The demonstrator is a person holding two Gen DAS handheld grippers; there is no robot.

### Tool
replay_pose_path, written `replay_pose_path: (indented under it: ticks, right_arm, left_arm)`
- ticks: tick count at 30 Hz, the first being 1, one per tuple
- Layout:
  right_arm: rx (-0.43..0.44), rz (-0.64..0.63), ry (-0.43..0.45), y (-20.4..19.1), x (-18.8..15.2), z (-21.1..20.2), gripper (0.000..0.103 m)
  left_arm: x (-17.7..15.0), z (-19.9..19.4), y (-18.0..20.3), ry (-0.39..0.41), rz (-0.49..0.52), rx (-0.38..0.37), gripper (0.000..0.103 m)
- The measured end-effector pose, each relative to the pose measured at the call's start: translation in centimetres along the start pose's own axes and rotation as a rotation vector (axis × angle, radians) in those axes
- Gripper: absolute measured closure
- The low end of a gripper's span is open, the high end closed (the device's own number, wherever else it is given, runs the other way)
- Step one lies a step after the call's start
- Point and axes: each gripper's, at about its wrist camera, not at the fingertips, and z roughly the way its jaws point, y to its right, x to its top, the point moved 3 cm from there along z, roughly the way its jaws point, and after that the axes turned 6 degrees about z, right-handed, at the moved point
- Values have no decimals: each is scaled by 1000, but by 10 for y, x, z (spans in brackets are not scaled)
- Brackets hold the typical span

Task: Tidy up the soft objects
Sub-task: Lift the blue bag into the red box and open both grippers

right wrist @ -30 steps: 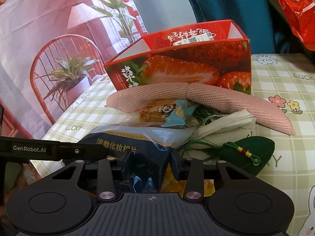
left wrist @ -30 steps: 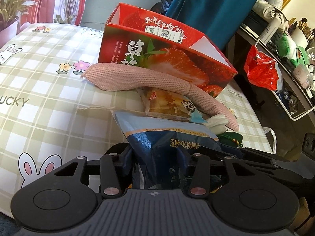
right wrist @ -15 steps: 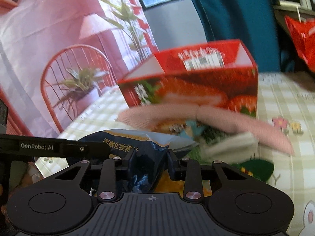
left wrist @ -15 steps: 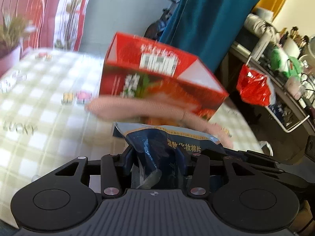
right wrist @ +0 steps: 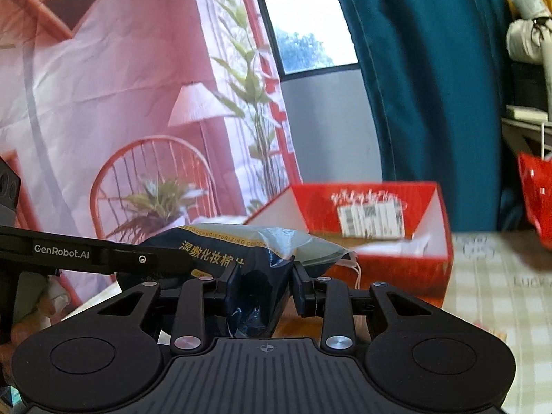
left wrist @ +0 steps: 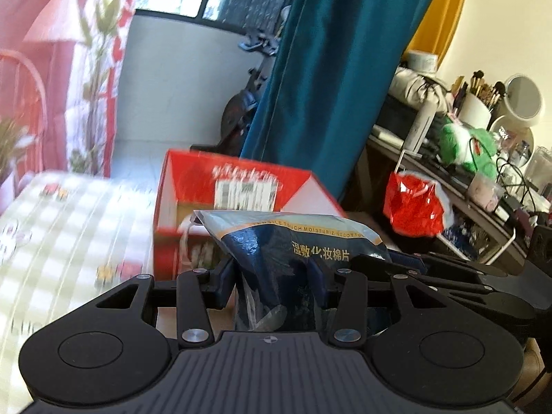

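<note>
Cotton-pad packet (left wrist: 303, 241), a dark blue soft pouch with a pale top band and Chinese print, is held up off the bench by both tools at once. Left tool (left wrist: 272, 283) has its 2 fingers pressed into the packet's lower body, crumpling the film between them; the printed band stands just above and ahead of its fingertips. Beyond that tool and slightly to its left sits the open red strawberry carton (left wrist: 238, 186), a white barcode label on its inner wall, resting on the checked bench cloth (left wrist: 69, 227) that spreads off to the tool's left. To the tool's right hangs a red plastic bag (left wrist: 414, 203).

Right tool (right wrist: 265, 286) pinches the same packet (right wrist: 241, 245) from the other end, fingers closed on dark folded film. The carton (right wrist: 376, 214) lies ahead and to the right of this tool, with a white string (right wrist: 357, 270) dangling near the packet's corner.
</note>
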Motion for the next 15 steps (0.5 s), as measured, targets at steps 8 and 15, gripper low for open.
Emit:
replay_pose_path:
  ticks: [8,15]
  right_arm:
    - [-21,-50,45,25,66,38,73]
    - [-68,-73,19,57,96,95,73]
  left_arm:
    - [62,56,-22,31,-14,-32,57]
    - [75,119,-41,-33,-67,-17,57]
